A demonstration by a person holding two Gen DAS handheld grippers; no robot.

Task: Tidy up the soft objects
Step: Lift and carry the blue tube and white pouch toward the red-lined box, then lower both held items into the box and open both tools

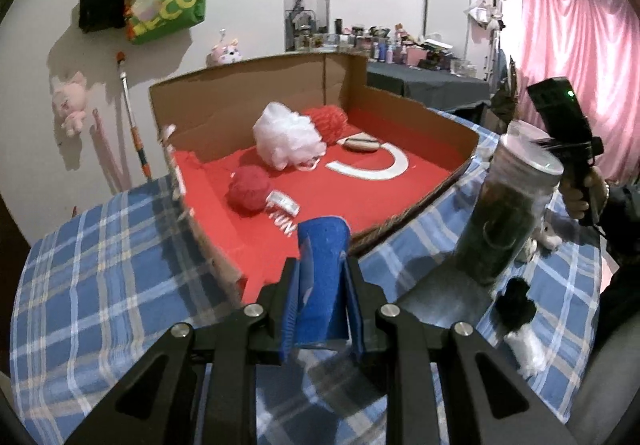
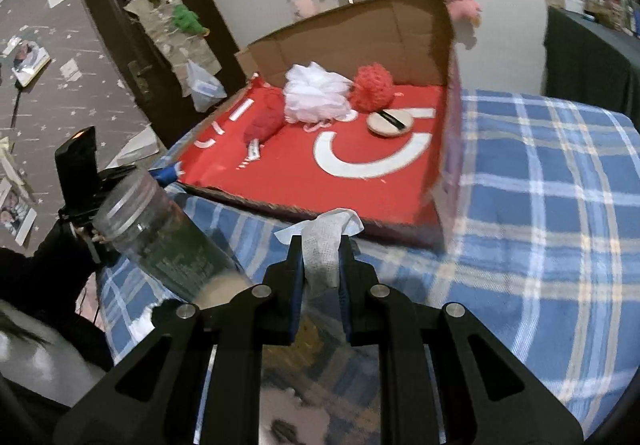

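Observation:
My left gripper [image 1: 322,265] is shut on a blue sponge [image 1: 320,269] that stands up between its pads, just in front of the near edge of the red-lined cardboard box [image 1: 420,173]. My right gripper [image 2: 322,245] is shut on a white cloth [image 2: 322,245], short of the box [image 2: 400,197]. Inside the box lie a white mesh pouf [image 1: 286,135] [image 2: 316,95], a red pouf [image 1: 249,189] [image 2: 264,121], a second red pouf [image 1: 330,121] [image 2: 371,87] and a round beige puff [image 1: 362,144] [image 2: 390,122].
A clear jar [image 1: 508,205] [image 2: 160,233] with dark contents stands on the blue plaid cloth [image 1: 100,265] [image 2: 540,205] between my two grippers. A hand [image 1: 580,189] holds the right tool. Small white and black soft things [image 1: 520,321] lie by the jar.

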